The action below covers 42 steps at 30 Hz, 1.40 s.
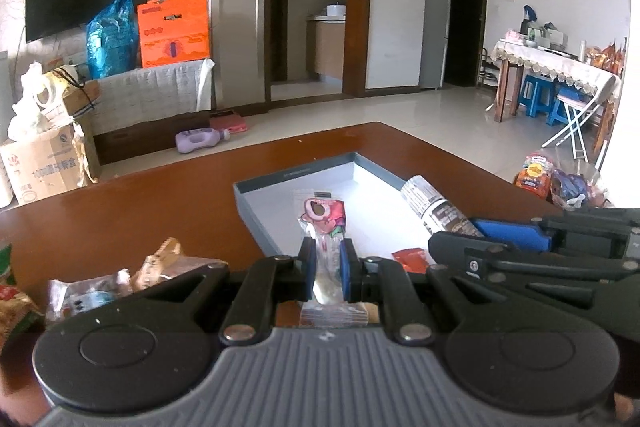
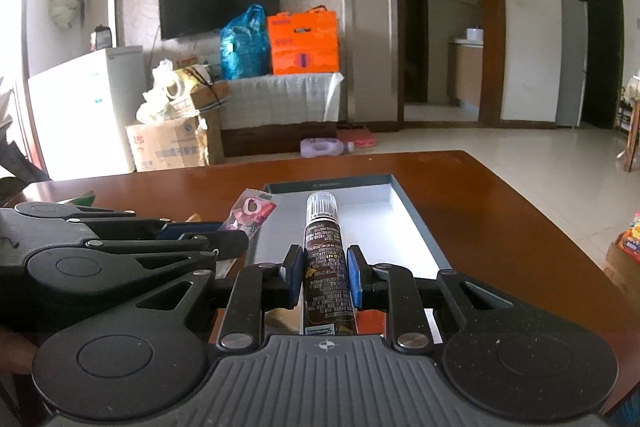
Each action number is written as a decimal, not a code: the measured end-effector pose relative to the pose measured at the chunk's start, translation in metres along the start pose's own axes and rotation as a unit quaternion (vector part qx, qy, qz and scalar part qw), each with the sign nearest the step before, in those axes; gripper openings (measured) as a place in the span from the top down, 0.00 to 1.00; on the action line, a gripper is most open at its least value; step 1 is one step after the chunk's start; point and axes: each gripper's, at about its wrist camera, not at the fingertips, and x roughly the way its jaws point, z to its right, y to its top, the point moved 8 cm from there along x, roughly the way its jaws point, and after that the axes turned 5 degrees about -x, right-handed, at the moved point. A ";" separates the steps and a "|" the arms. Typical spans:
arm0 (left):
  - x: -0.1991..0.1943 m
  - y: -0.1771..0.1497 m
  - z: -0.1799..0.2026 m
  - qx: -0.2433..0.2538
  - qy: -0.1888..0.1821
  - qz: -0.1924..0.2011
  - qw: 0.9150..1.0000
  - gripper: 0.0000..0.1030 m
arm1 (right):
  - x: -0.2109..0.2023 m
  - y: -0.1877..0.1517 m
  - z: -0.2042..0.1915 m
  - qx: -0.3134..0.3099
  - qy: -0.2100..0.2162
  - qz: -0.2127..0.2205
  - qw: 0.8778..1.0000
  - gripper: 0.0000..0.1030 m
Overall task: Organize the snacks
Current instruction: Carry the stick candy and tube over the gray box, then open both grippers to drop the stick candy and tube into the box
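My left gripper (image 1: 327,267) is shut on a clear snack packet with a pink cartoon print (image 1: 324,223), held over the near left edge of a grey tray with a white floor (image 1: 256,211). My right gripper (image 2: 323,273) is shut on a long dark brown snack stick with a white striped end (image 2: 325,247), held over the near end of the tray (image 2: 416,227). The right gripper (image 1: 500,243) shows at the right of the left wrist view, and the left gripper (image 2: 216,235) shows at the left of the right wrist view with the pink packet (image 2: 252,211).
Loose snack packets (image 1: 120,283) lie on the brown table (image 1: 160,203) to the tray's left. A red packet (image 1: 412,259) lies by the tray's near edge. Snack bags (image 1: 560,183) sit beyond the table's right side. Boxes and a bottle lie on the floor behind.
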 end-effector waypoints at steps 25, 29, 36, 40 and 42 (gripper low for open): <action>0.058 -0.006 0.020 0.011 -0.017 -0.015 1.000 0.91 | 0.043 -0.030 0.033 0.062 -0.027 -0.034 0.997 0.76; 0.061 -0.010 0.019 0.019 -0.012 -0.025 0.999 0.90 | 0.052 -0.034 0.032 0.066 -0.025 -0.043 0.997 0.76; 0.066 -0.014 0.014 0.022 -0.001 -0.030 0.999 0.84 | 0.062 -0.036 0.031 0.066 -0.023 -0.049 0.996 0.75; 0.066 -0.014 0.013 0.027 0.002 -0.033 0.999 0.83 | 0.063 -0.035 0.031 0.067 -0.028 -0.047 0.996 0.74; 0.065 -0.013 0.013 0.034 0.005 -0.029 0.999 0.83 | 0.060 -0.032 0.032 0.072 -0.030 -0.036 0.996 0.70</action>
